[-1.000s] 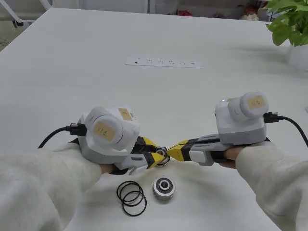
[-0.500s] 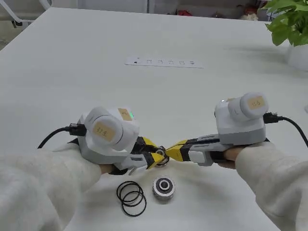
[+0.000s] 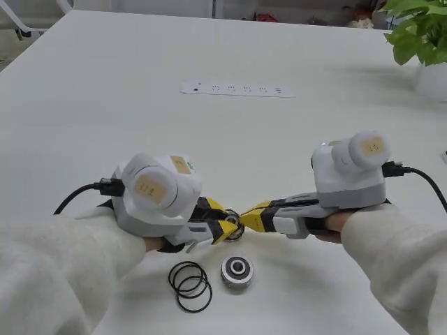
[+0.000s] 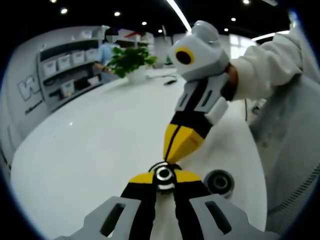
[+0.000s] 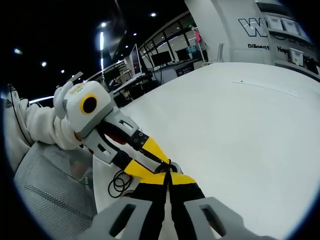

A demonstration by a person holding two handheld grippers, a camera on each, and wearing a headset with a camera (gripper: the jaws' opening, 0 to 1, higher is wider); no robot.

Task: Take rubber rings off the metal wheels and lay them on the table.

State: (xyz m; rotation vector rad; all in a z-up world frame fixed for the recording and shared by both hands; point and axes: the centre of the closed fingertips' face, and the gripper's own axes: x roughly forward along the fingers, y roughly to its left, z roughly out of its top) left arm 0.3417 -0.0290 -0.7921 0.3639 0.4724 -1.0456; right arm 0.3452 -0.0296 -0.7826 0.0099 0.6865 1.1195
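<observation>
A wide white bench (image 3: pixel 140 105) carries the work, with a power strip (image 3: pixel 237 89) well beyond the tongs and a plant (image 3: pixel 419 31) far off past the right tongs. The left tongs (image 3: pixel 225 229) are clamped on a small wheel (image 4: pixel 163 173), held just above the bench. The right tongs (image 5: pixel 168 175) come in from the opposite side with jaws drawn together and tips touching that wheel's rim. Whether a ring is pinched between them is too small to tell.

Just under the left tongs, on the person's side, three loose rings (image 3: pixel 190 285) lie overlapping. A second wheel (image 3: pixel 237 271) sits beside them, below the point where the two tongs meet, and looks already stripped.

The wheel is likely hard, smooth and fairly heavy for its size, so it wants a firm squeeze across its flat faces. A ring should be light, soft and stretchy. It is best nipped at its outer edge and peeled sideways, and it may snap back or slip free.
</observation>
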